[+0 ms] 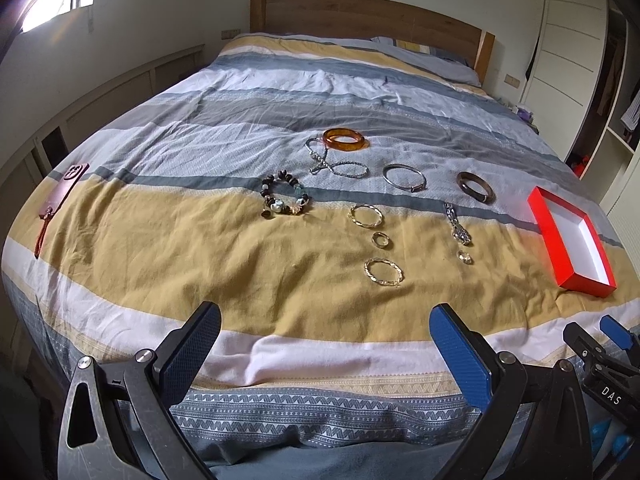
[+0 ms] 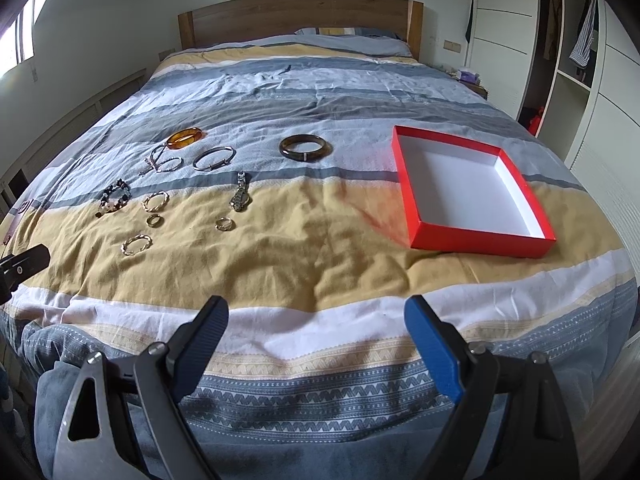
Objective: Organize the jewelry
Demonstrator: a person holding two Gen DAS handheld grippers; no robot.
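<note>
Jewelry lies spread on the striped bed cover. An amber bangle (image 1: 345, 139), a silver chain (image 1: 335, 165), a silver bangle (image 1: 404, 177), a dark bangle (image 1: 475, 186), a beaded bracelet (image 1: 285, 197), two twisted gold hoops (image 1: 365, 215) (image 1: 383, 272), two rings (image 1: 380, 239) (image 1: 464, 257) and a small watch (image 1: 456, 226) lie in loose rows. An empty red box (image 2: 472, 186) with a white inside sits to their right. My left gripper (image 1: 326, 330) and right gripper (image 2: 316, 322) are both open and empty, hovering at the bed's near edge, well short of the jewelry.
A brown phone case with a red tassel (image 1: 64, 192) lies at the bed's left edge. A wooden headboard (image 1: 360, 16) and pillows are at the far end. White wardrobes (image 2: 580, 80) stand on the right, a low cabinet along the left wall.
</note>
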